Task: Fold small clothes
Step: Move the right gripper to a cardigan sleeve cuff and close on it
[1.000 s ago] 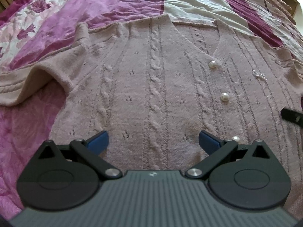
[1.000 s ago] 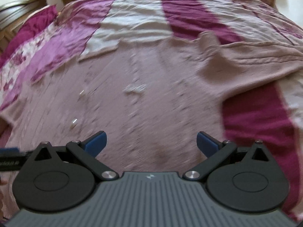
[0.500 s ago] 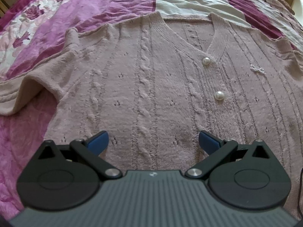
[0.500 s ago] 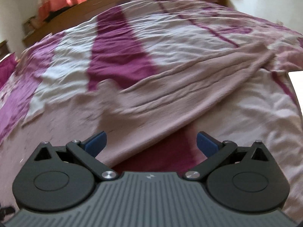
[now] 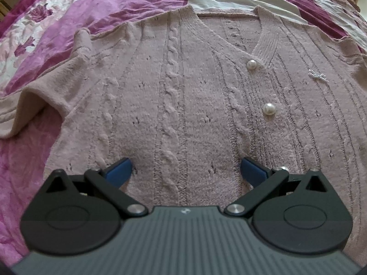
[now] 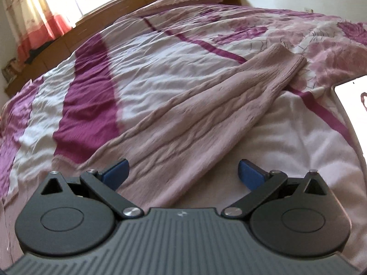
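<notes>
On the bed, a dusty-pink cable-knit cardigan [image 5: 183, 96] lies face up and spread flat over the purple, maroon and white patterned bedspread [image 5: 114, 2]. Its ribbed V-neck points toward the far edge of the bed. Two pearl-like round buttons [image 5: 268, 109] run down the closed front placket, and a small sparkling emblem [image 5: 317, 75] sits on the chest beside them. Vertical cable ridges cross the front panel. One sleeve [image 5: 34, 98] extends sideways, its fabric humped and partly lifted at the armpit. The other long sleeve [image 6: 206, 123] lies stretched diagonally across the bedspread, lightly wrinkled, its cuff toward the far side.

The left gripper [image 5: 185, 168] hovers over the lower front panel, jaws spread wide, holding nothing. The right gripper [image 6: 182, 169] is positioned over the base of the stretched sleeve, jaws likewise wide apart and empty.
</notes>
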